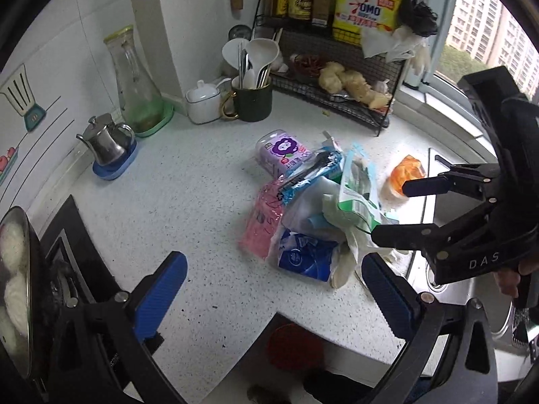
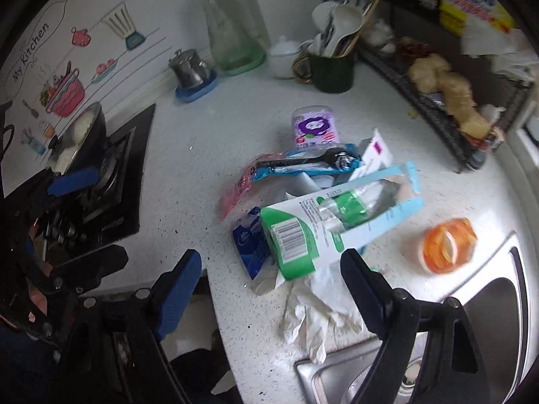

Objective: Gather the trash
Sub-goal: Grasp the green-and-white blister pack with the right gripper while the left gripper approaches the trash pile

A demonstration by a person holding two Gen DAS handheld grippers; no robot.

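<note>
Setting: a white speckled stone worktop (image 1: 188,195) in a kitchen corner, seen from two fisheye cameras angled steeply down.
Trash: a loose heap of wrappers at the centre of both views, lying on the worktop.
Heap, top: a green-and-white plastic package with a barcode (image 2: 303,235), pale blue card edges along its far end.
Heap, far side: a blue wrapper holding a black plastic utensil (image 1: 310,171), with a clear tub bearing a purple label (image 1: 281,148) just beyond it.
Heap, left edge: a crumpled pink transparent bag (image 1: 262,222), and beside it a blue-and-white tissue pack (image 1: 303,259).
Heap, near edge: a crumpled white disposable glove (image 2: 313,320), reaching the rim of the steel sink (image 2: 498,303) at lower right of the right wrist view.
Apart from the heap: an orange-and-white wrapped item (image 2: 448,245), blurred, to the right near the sink.
Left gripper (image 1: 274,289): blue-padded fingers wide apart, nothing between them, hanging above the worktop's near edge at the bottom of its own view.
Right gripper (image 2: 269,286): fingers apart above the near end of the barcode package and the glove, touching neither as far as can be seen; in the left wrist view it enters from the right edge.
Background: black wire rack (image 1: 337,77) upper right, dark green mug of utensils (image 1: 252,101), glass carafe (image 1: 134,80), small steel teapot (image 1: 107,141), black gas hob (image 2: 111,181) at left.
</note>
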